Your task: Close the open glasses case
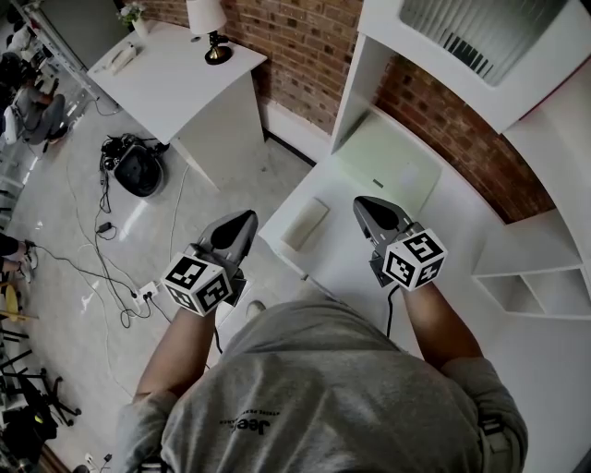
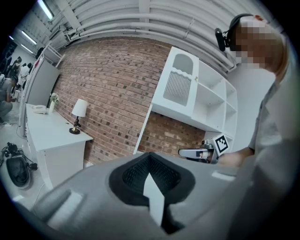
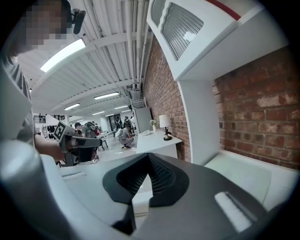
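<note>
Beige glasses case (image 1: pixel 305 224) on white desk (image 1: pixel 337 259), untouched. Left gripper (image 1: pixel 246 222), right gripper (image 1: pixel 363 204) nearer, both pinched together, empty. Seemingly approach stage; next: reach forward, press lid.

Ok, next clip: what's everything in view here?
Desk: one, white, in front of the person.
Glasses case: one, cream, on the desk's left part; lid state unclear.
Mat: one, pale green, at the desk's back.
Shelf unit: one, white, above and right of the desk.
Side table: one, white, upper left.
Lamp: one, white shade, on the side table.
Bag: one, black, on the floor by the side table.
Cables: several, dark, across the floor.
Left gripper: grey, shut, empty, left of the desk.
Right gripper: grey, shut, empty, over the desk.
</note>
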Demonstrator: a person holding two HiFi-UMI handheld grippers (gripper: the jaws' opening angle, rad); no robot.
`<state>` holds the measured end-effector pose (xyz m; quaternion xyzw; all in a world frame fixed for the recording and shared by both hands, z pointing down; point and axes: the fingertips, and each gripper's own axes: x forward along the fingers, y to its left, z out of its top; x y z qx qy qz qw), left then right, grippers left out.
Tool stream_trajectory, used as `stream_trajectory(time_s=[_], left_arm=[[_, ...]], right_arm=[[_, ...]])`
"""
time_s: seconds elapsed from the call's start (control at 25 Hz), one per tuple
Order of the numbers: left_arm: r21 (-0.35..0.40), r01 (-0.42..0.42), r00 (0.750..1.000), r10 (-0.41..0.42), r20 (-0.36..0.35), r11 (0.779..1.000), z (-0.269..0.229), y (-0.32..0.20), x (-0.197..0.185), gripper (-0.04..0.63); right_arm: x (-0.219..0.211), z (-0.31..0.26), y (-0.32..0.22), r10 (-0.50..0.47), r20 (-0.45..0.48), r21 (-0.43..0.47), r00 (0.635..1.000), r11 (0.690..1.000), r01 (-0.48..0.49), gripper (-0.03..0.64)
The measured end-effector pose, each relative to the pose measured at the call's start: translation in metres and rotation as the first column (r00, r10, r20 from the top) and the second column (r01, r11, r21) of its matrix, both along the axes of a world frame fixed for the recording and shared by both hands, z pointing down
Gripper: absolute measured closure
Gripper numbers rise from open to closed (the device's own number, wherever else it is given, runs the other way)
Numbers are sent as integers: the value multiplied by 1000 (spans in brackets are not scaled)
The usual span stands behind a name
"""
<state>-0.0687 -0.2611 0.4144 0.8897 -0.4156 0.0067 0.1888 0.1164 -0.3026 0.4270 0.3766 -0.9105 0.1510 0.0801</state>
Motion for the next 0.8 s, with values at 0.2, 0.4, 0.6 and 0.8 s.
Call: stream_trajectory(time_s=[0.2,0.4,0.6,0.8], left_arm=[[-2,4,1000,-4,-1,1000,1,0,-3,598],[-2,8,1000,-8,-2,1000,4,-1,-3,598],[-2,9,1000,-9,-5,1000,4,-1,-4,598],[-3,11,1000,-11,-8,1000,4,0,-4,598]], right_arm=[[-3,0,1,-12,9,-6,1000,1000,12,609],[-3,2,-1,-15,12,-6,1000,1000,15,609],[-5,3,-1,-17,1,-4,1000,1000,17,609],[-6,4,0,-24,-9,-3,1000,1000,24,609]])
